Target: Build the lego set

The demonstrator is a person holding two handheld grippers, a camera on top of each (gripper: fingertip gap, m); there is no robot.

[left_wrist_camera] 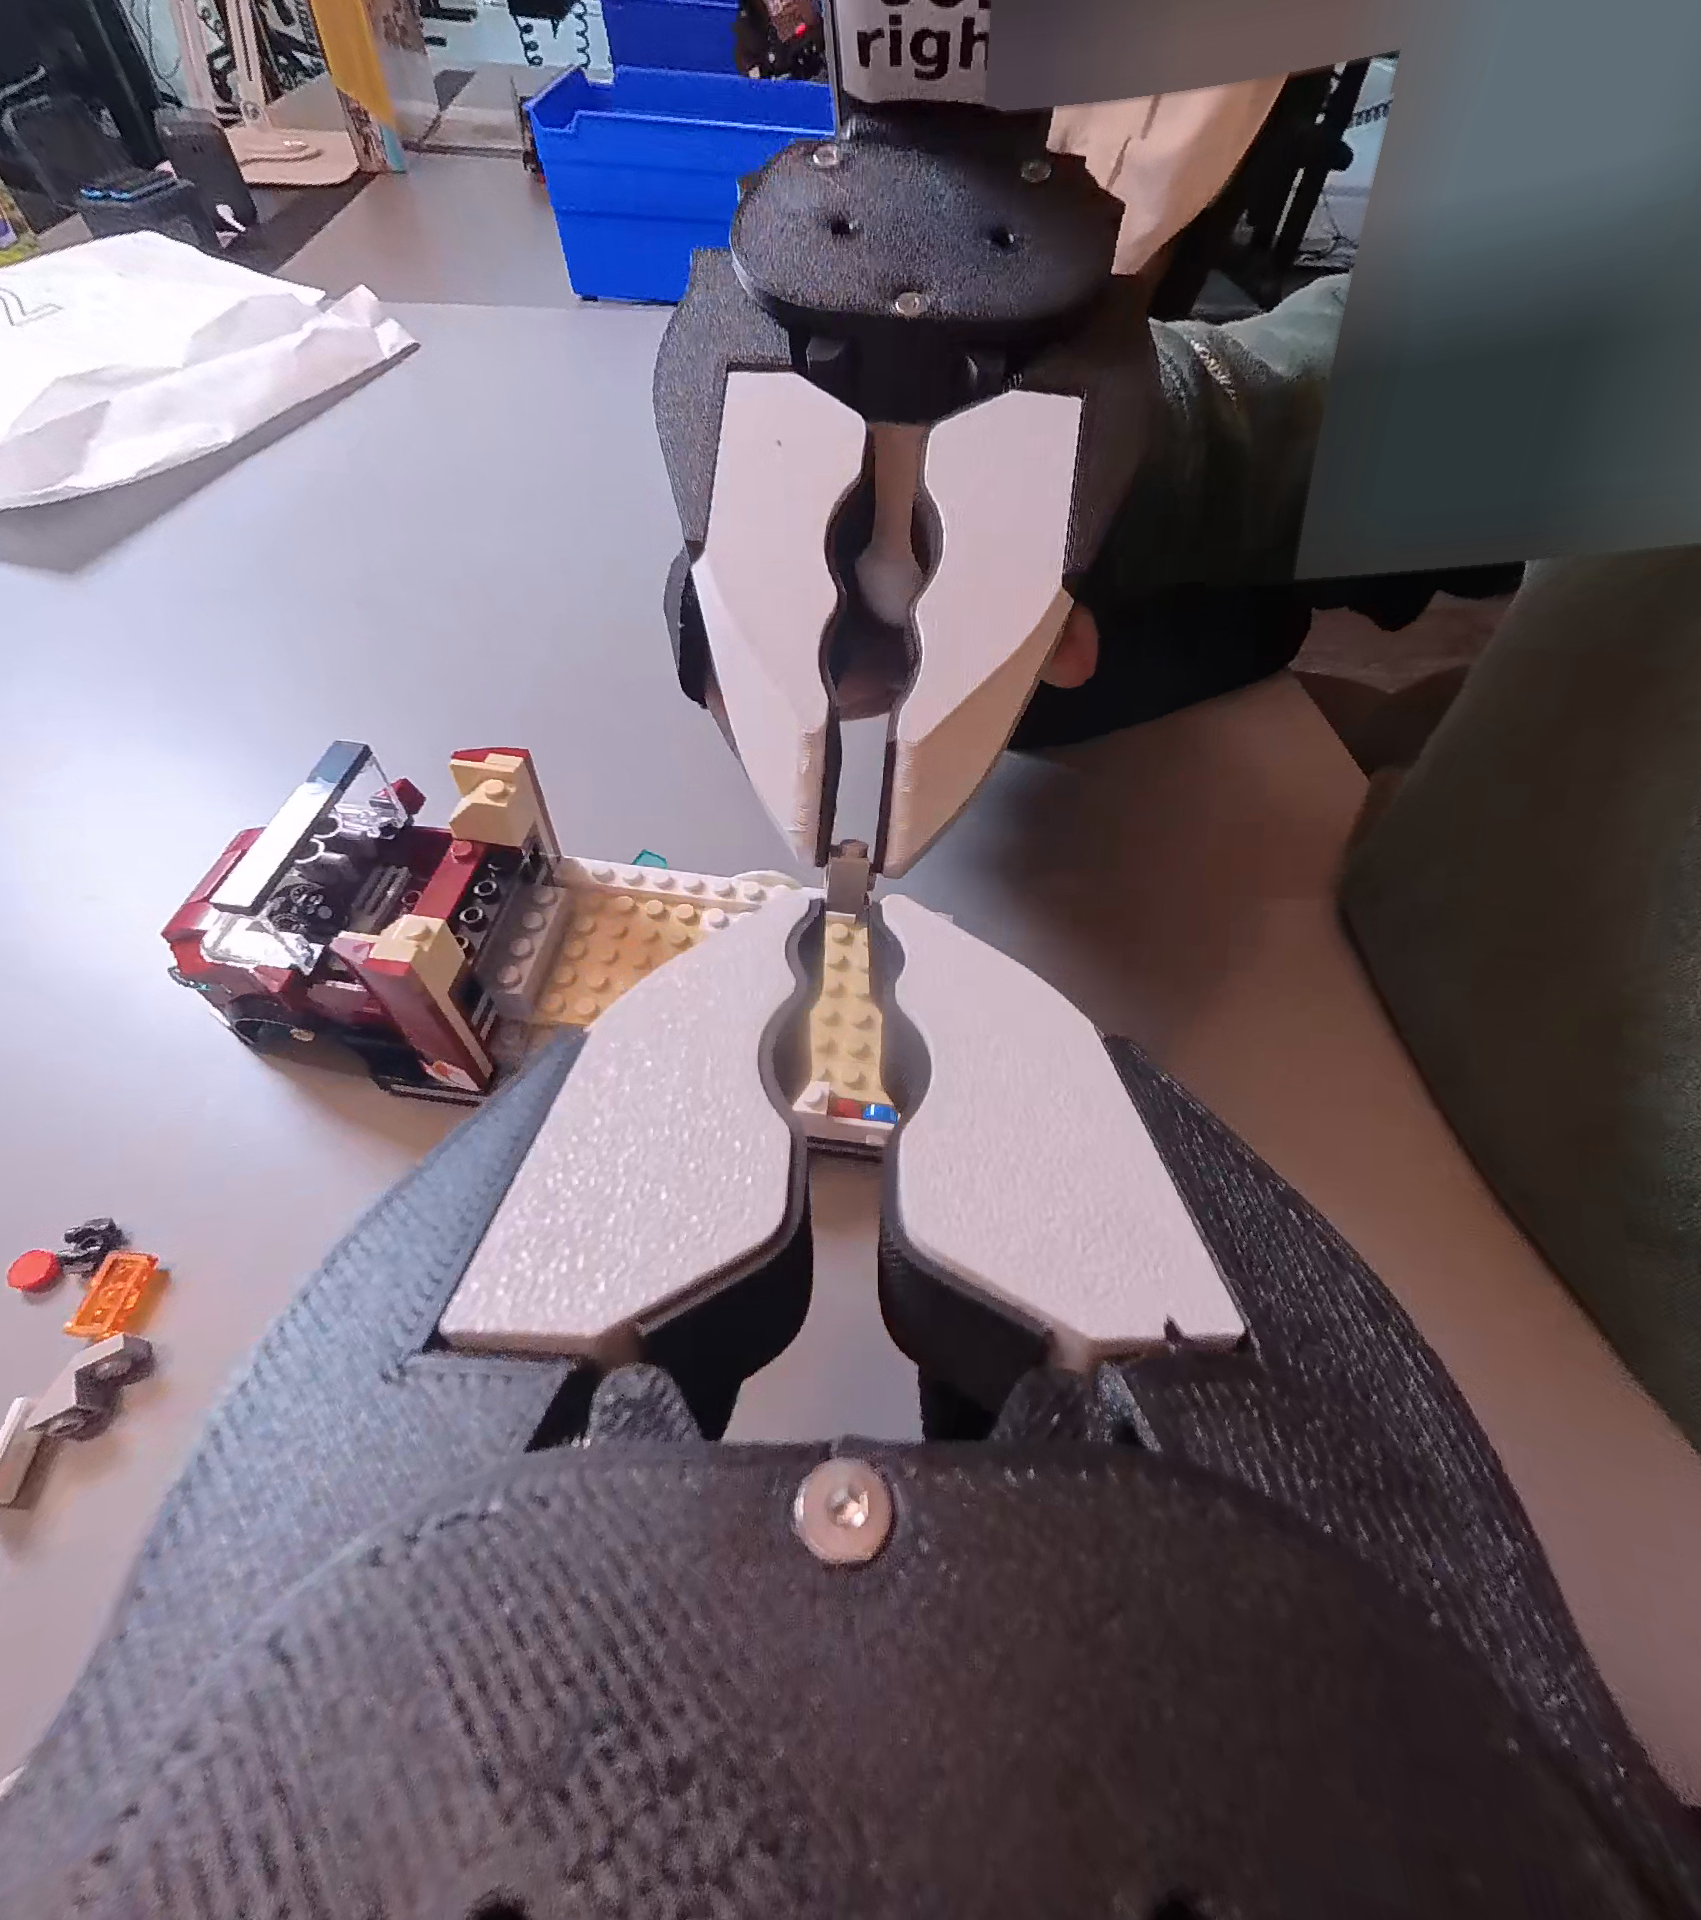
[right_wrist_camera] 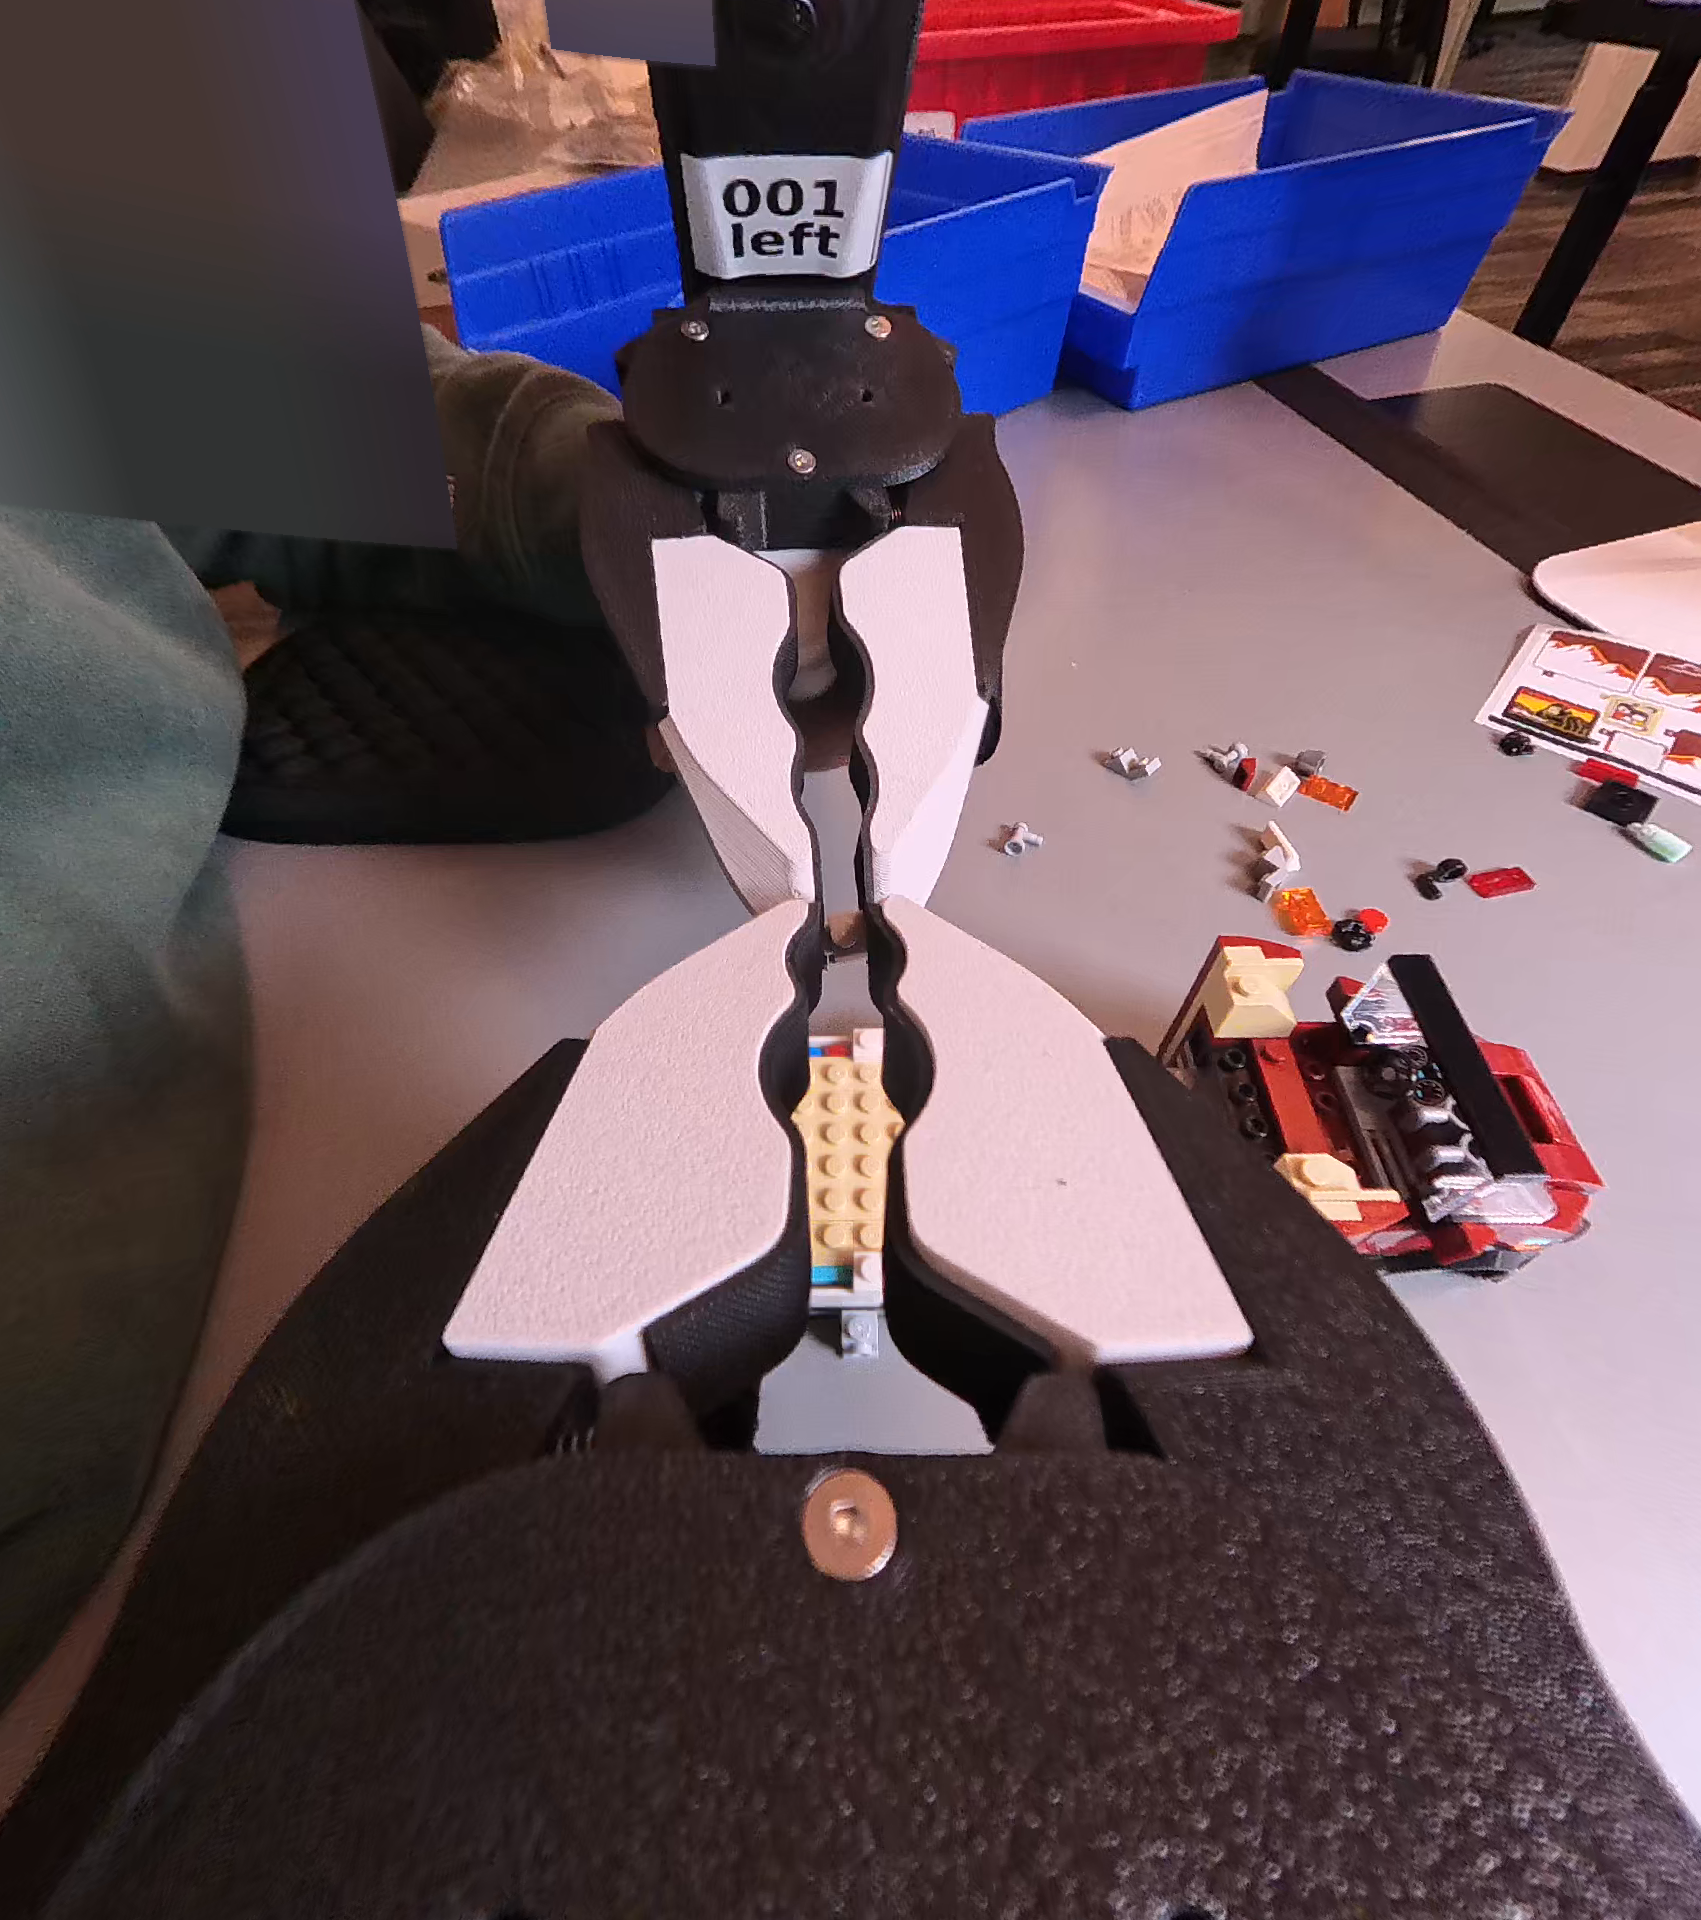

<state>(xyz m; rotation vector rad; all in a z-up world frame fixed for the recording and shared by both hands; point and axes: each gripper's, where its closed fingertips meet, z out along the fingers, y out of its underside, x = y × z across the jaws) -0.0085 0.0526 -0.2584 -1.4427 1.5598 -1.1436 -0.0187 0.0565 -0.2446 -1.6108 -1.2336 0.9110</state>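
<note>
Lego truck (left_wrist_camera: 378, 935) on the grey tabletop (left_wrist_camera: 410, 644), left gripper (left_wrist_camera: 848, 914) and right gripper (right_wrist_camera: 846, 930) tip to tip above its tan bed, jaws nearly together, both pinching one small grey piece (left_wrist_camera: 848, 878), loose bricks (right_wrist_camera: 1293, 800) nearby.

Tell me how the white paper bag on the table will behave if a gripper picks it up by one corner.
The white paper bag is crumpled and lies nearly flat, so it is probably light and close to empty. Thin creased paper like this would likely droop and fold instead of staying stiff. A corner pinch should hold, though the paper may tear if yanked.
</note>
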